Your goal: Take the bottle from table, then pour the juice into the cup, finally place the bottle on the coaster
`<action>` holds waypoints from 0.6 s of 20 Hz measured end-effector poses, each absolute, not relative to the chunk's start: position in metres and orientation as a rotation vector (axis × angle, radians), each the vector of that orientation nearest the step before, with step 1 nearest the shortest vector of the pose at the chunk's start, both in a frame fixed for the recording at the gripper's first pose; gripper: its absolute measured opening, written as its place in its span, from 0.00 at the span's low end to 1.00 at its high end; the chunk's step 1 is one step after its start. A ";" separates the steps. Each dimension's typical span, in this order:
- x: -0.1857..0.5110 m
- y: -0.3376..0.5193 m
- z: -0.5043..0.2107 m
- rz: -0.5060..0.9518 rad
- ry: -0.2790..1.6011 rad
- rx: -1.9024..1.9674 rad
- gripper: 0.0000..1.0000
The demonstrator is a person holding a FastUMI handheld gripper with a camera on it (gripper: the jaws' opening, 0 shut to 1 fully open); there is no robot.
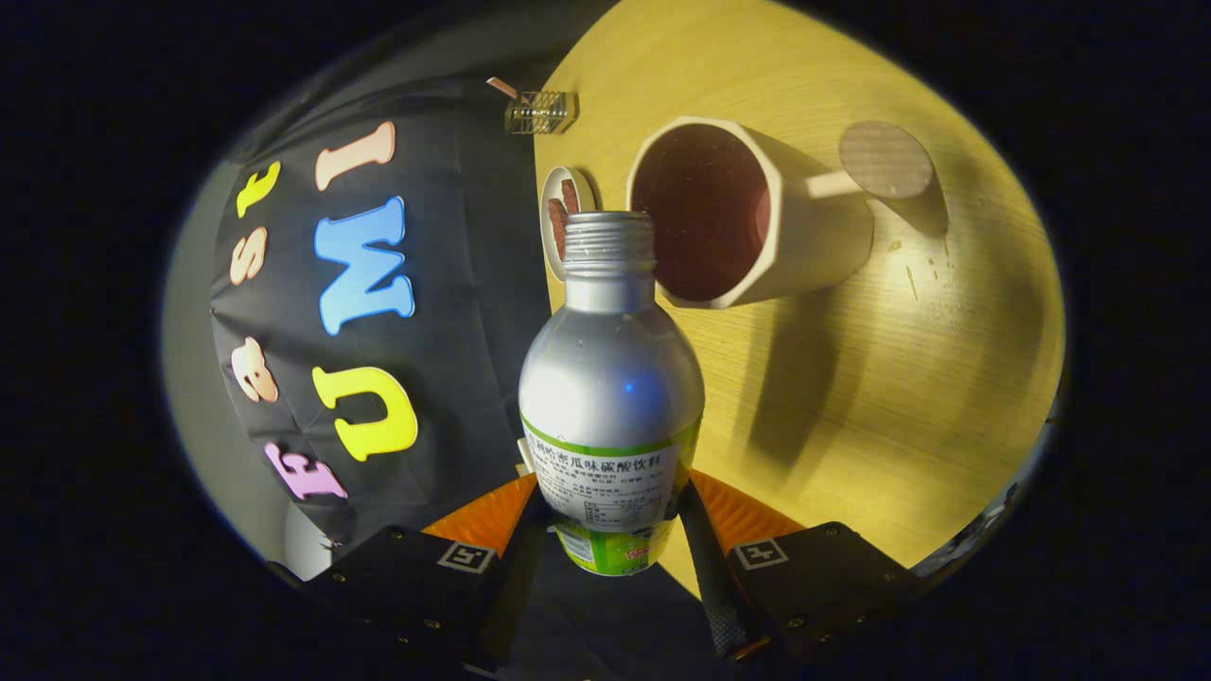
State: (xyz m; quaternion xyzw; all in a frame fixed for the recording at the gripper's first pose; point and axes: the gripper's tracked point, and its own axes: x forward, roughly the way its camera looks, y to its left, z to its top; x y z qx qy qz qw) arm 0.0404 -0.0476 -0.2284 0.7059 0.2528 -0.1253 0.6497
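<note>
The claw grips the bottle, a finger pressing each side of its labelled lower body. The bottle is uncapped and tipped, its open neck at the rim of the cup, which stands on the surface. Pickup is judged complete; pouring is in hand. No stream is discernible. The round coaster lies just beyond the cup, unoccupied; placement remains outstanding.

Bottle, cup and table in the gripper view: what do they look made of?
The bottle, clamped between the gripper fingers, looks like brushed aluminium: matte silver sheen, threaded metal neck, printed paper or film label. The cup seems glazed ceramic or plastic, cream outside, dark inside. The table shows light wood grain, possibly laminate.
</note>
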 end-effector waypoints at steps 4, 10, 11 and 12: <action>0.035 -0.050 -0.249 -0.302 0.613 1.366 0.77; 0.032 -0.054 -0.266 -0.313 0.622 1.043 0.77; 0.032 -0.054 -0.267 -0.309 0.628 0.978 0.77; 0.036 -0.053 -0.264 -0.305 0.631 0.922 0.77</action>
